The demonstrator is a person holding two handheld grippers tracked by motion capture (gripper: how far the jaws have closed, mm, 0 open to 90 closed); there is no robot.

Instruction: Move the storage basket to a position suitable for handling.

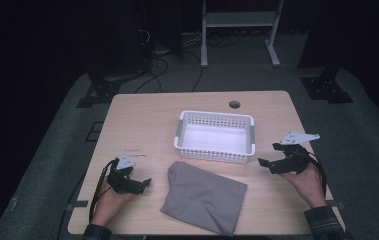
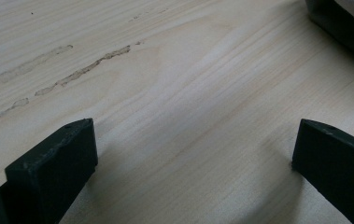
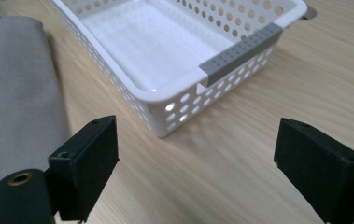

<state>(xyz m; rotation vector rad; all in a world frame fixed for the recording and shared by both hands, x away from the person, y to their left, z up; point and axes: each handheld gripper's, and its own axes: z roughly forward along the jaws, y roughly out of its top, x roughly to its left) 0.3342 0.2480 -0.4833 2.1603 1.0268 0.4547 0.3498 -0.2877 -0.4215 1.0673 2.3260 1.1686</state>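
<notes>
Folded into a rough rectangle, one grey cloth [image 1: 204, 197] lies flat on the wooden table [image 1: 142, 122], between the left gripper [image 1: 144, 183] and the right gripper [image 1: 264, 163], both held low over the tabletop with jaws spread wide and gripping nothing. Just beyond the cloth, ahead and to the left of the right gripper's jaws, sits a single white perforated basket [image 3: 174, 100] with grey handle strips [image 3: 240, 53], and its inside is bare.
</notes>
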